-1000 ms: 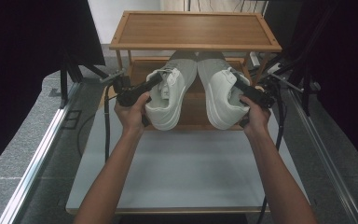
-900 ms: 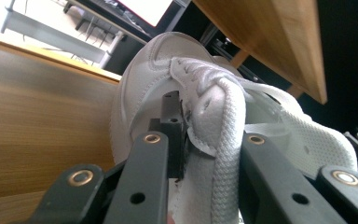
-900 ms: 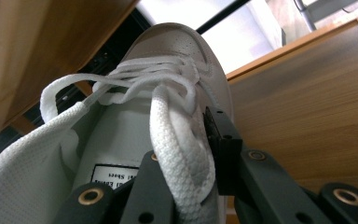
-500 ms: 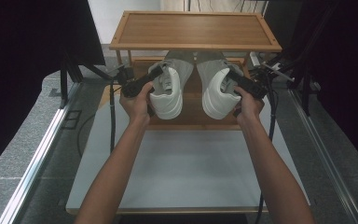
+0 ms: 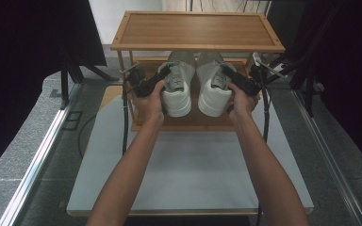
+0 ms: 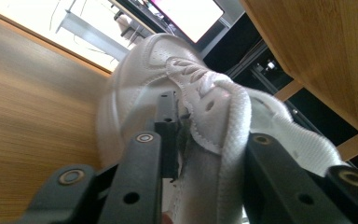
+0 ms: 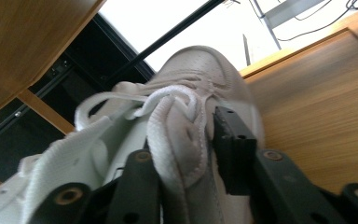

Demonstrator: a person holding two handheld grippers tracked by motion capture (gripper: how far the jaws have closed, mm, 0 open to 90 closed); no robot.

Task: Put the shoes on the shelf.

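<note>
On the rack's lower shelf (image 5: 188, 121), both forearms reached toward twelve o'clock, the left gripper (image 5: 162, 75) and right gripper (image 5: 226, 71) each astride a white sneaker's collar, left sneaker (image 5: 178, 89), right sneaker (image 5: 213, 89). The jaws had just been opening, collars between them. The gripper views showed laces (image 6: 191, 74).

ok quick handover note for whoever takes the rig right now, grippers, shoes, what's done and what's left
Left gripper: jaws have just been opening, still astride the left shoe collar.
Right gripper: same on the right shoe, jaws just opening.
Both white shoes sit side by side on the lower shelf of the wooden rack, heels toward you.
Done: shoes placed on the shelf.
Left: finish opening and back both grippers out without dragging the collars.
</note>
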